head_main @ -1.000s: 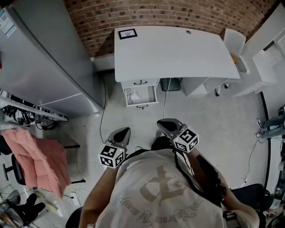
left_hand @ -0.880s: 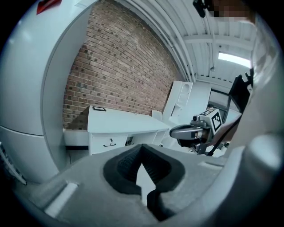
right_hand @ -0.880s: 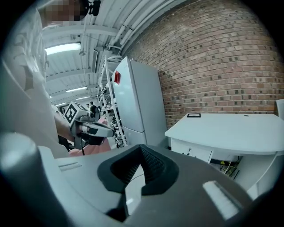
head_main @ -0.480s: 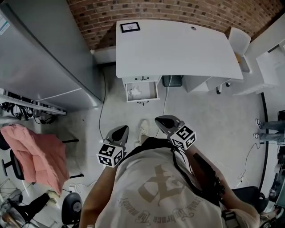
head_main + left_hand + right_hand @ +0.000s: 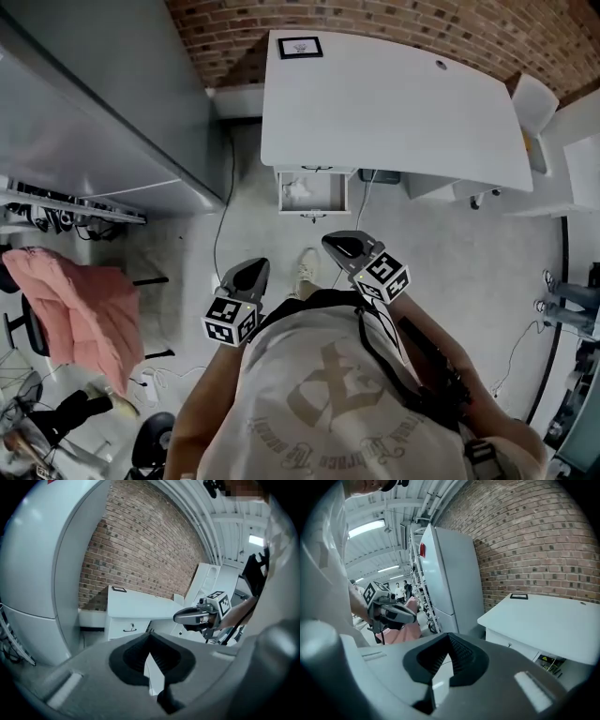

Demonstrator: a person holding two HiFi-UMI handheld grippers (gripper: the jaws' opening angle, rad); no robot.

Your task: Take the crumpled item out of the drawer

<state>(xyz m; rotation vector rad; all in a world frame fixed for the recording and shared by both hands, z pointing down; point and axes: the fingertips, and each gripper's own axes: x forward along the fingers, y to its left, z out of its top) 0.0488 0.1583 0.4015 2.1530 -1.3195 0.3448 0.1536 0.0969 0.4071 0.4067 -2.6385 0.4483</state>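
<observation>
Crumpled item point(image 5: 298, 190) sat in the open drawer point(image 5: 314, 212) below the left end of the desk, well apart from both grippers. We noted the white desk point(image 5: 394, 103) standing against the brick wall point(image 5: 375, 17), its top bare except for a small framed marker point(image 5: 300, 45) at the far left corner. The drawer stood pulled out toward us. The item lay in its far left part, close to the side wall, and the rest of the drawer floor looked bare. The left gripper point(image 5: 253, 270) and the right gripper point(image 5: 337, 246) were held in front of us, pointing toward the desk. In each gripper view the jaws met with nothing between them. The item was small, pale and rumpled, too small to identify for certain. We judged it paper or tissue: light, soft, easily squashed, unlikely to slip or break. The best hold, in our judgement, was a pinch from above across a raised fold on the side away from the drawer wall, with the jaws opened first.
</observation>
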